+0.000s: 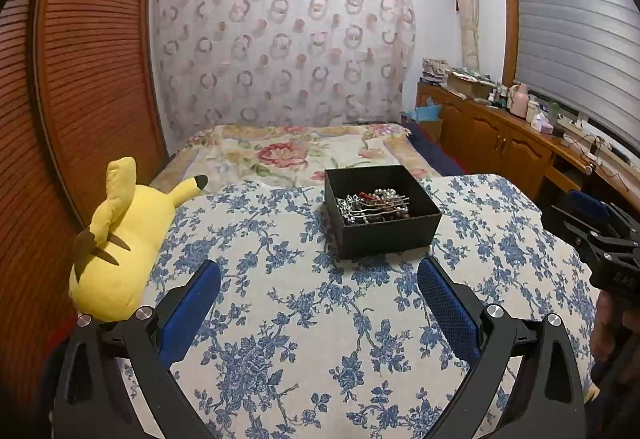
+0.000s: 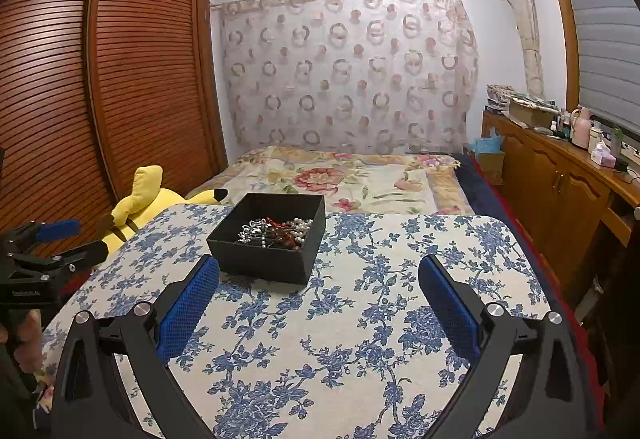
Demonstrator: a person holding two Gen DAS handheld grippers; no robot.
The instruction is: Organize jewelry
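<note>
- Two sets of tongs hover over the cloth-covered surface (image 1: 320,339): the left tongs (image 1: 319,271) and the right tongs (image 2: 319,271), each spread wide with nothing between the blue pads.
- One black box (image 1: 382,209) stands on the far half of the surface, and all the jewelry (image 1: 374,205) that shows lies inside it as a tangled heap: silvery pieces, pale beads, some red and dark beads.
- No loose piece shows on the blue-flowered cloth around the box, so the jewelry already sits gathered in one container.
- Both readings fit: either the heap waits to be sorted piece by piece, or the pieces have been collected into the box and the job is near its close. The pictures do not settle which.
- Any further handling of the heap would, I judge, call for a fine pinch on a single strand, since chains and beads are knotted together and one pull may drag several out.
- The box looks light, so it may slide on the cloth if the tongs nudge its wall.
- A yellow plush toy (image 1: 116,243) lies at the surface's left edge, well apart from the box; the bed (image 1: 296,151) lies beyond.
</note>
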